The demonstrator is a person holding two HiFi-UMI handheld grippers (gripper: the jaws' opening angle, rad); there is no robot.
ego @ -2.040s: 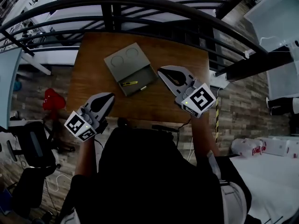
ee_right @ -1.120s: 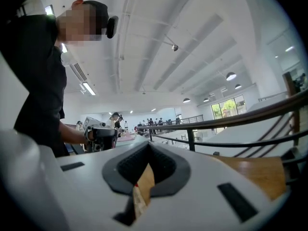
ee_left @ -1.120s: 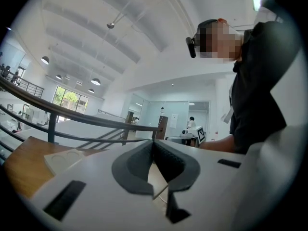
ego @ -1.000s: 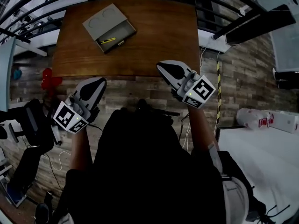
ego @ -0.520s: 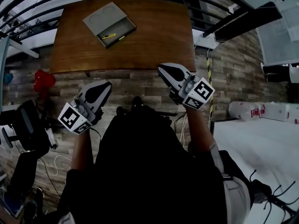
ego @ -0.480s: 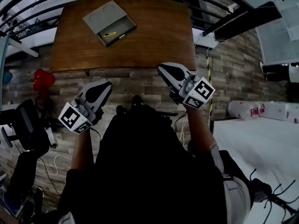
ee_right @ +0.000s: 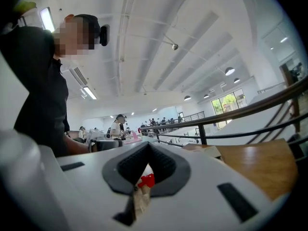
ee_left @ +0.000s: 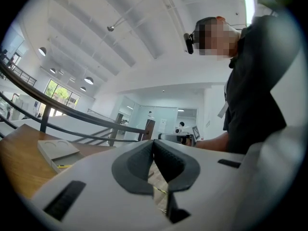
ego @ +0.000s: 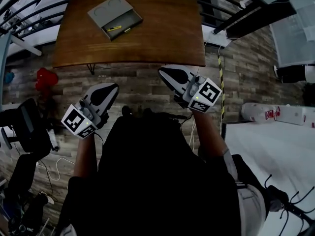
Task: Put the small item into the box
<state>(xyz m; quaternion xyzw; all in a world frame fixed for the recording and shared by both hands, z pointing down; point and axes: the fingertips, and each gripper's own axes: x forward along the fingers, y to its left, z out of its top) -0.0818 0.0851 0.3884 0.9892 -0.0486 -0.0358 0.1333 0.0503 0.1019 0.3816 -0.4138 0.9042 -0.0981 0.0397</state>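
Down at the bottom of the head view our own dark torso (ego: 162,181) fills the frame and hides whatever lies at our feet. Just beyond it we hold the left gripper (ego: 109,88) and the right gripper (ego: 165,72) out over the plank floor (ego: 147,80), short of the table (ego: 167,33). Each gripper's own view shows its dark pads meeting at the tips with only the hollow behind them left free, so both are closed on nothing. The red patch that shows through the right gripper's hollow looks like the red thing (ego: 45,76) lying on the floor to our left, not something gripped.

Farther off, on the far left part of the table, sits the grey box (ego: 110,6). The small item (ego: 114,28), a thin yellow sliver, already lies in the box's open half. We judge the placing step as done, with both tools empty and well apart from the box. If anything is left, such as shutting the box, we would first have to step up to the table, since neither gripper is near it.

We cannot tell what the yellow item is; it is too small. A second pale speck seems to lie beside it in the box, but we cannot make it out. The left gripper view catches only one edge of the box past its own body. Beyond the table a dark railing (ego: 29,6) crosses the view and cuts off the far background.
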